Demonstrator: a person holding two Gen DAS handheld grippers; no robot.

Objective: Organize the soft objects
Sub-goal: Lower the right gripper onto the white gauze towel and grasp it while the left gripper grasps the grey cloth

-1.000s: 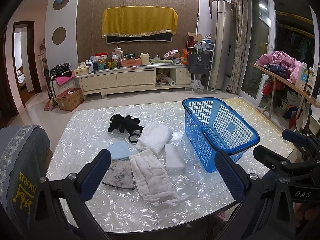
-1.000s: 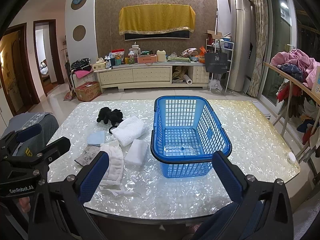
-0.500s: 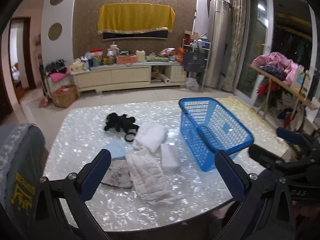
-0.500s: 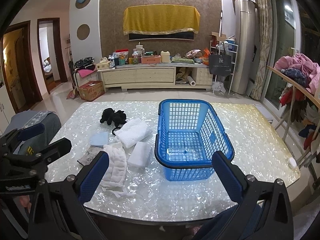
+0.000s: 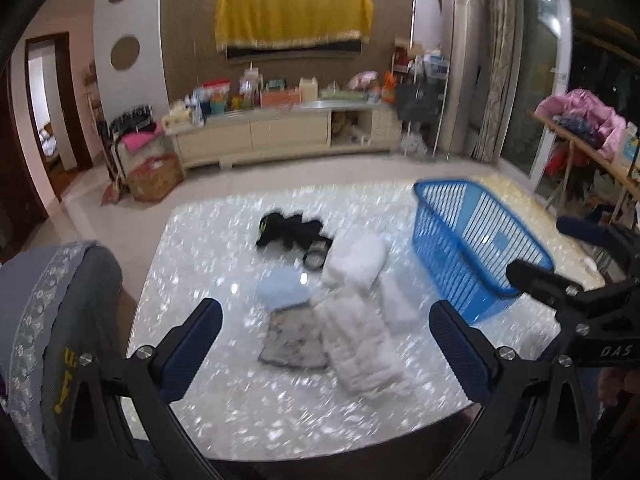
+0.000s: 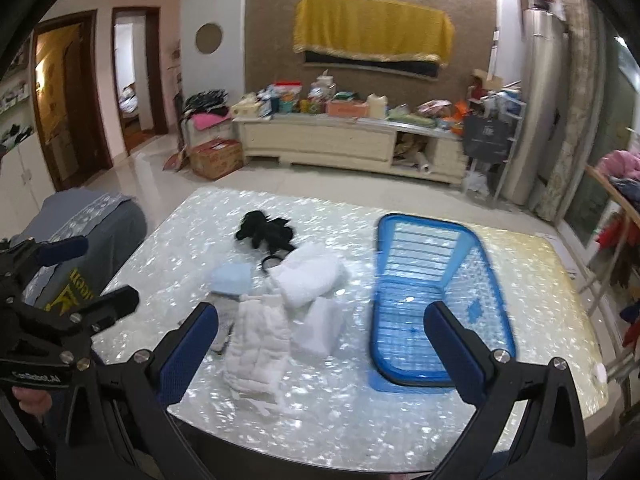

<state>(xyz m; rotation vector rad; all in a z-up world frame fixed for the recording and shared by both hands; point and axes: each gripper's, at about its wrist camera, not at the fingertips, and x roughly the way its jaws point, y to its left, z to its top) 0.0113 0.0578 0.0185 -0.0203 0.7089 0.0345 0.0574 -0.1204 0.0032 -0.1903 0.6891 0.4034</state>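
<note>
Several soft things lie on the pearly table: a black plush toy, a light blue cloth, a grey rag, a white quilted cloth, a folded white towel and a white sponge block. An empty blue basket stands to their right; it also shows in the right wrist view. My left gripper is open above the table's near edge, over the rag and quilted cloth. My right gripper is open, near the sponge block and basket.
A grey covered chair stands at the table's left. A long cabinet with clutter runs along the far wall. A rack with clothes is at the right. A small white cap lies near the table's right edge.
Both grippers have moved forward and swung left, so the table contents sit closer; the views are motion-blurred. Both stay open and empty. The objects have not moved.
</note>
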